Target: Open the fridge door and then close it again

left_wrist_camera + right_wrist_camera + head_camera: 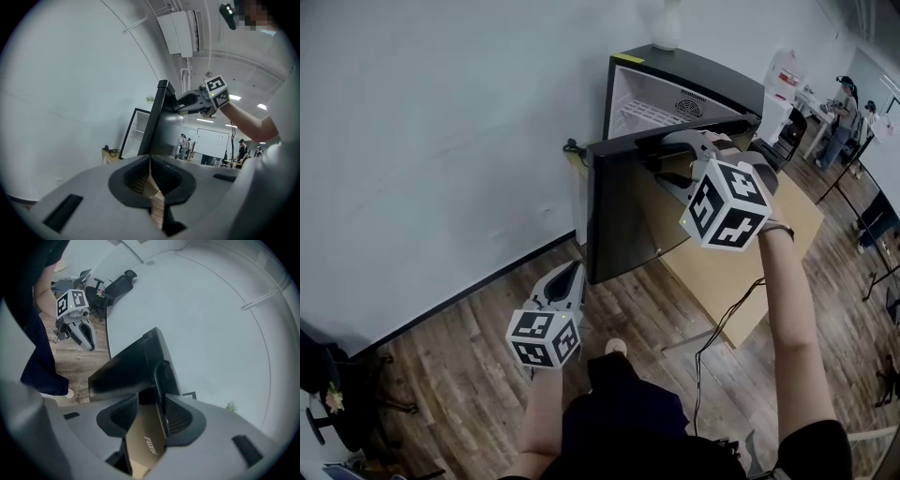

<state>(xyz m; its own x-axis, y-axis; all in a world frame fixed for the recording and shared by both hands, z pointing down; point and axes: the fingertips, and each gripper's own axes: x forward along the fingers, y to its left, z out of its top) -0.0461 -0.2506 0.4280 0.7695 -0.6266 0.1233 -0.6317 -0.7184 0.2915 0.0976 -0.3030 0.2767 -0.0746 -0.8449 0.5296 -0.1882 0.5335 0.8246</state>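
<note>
A small black fridge [698, 73] stands against the white wall with its white inside showing. Its glossy black door [623, 216] is swung partly out. My right gripper [664, 161] reaches over the door's top edge. In the right gripper view the door [124, 373] runs away from me and its thin top rim lies between the jaws of that gripper [157, 397]. The jaws stand wide, with a dark gap on the left of the rim. My left gripper [570, 277] hangs low in front of the door's free end, shut and empty [150, 159]; it touches nothing.
A white vase [666, 26] sits on top of the fridge. A light wooden table [745, 267] stands right of the door, with a cable [722, 328] trailing from it. People and chairs [844, 112] are at the far right. A black chair [328, 394] is at the left.
</note>
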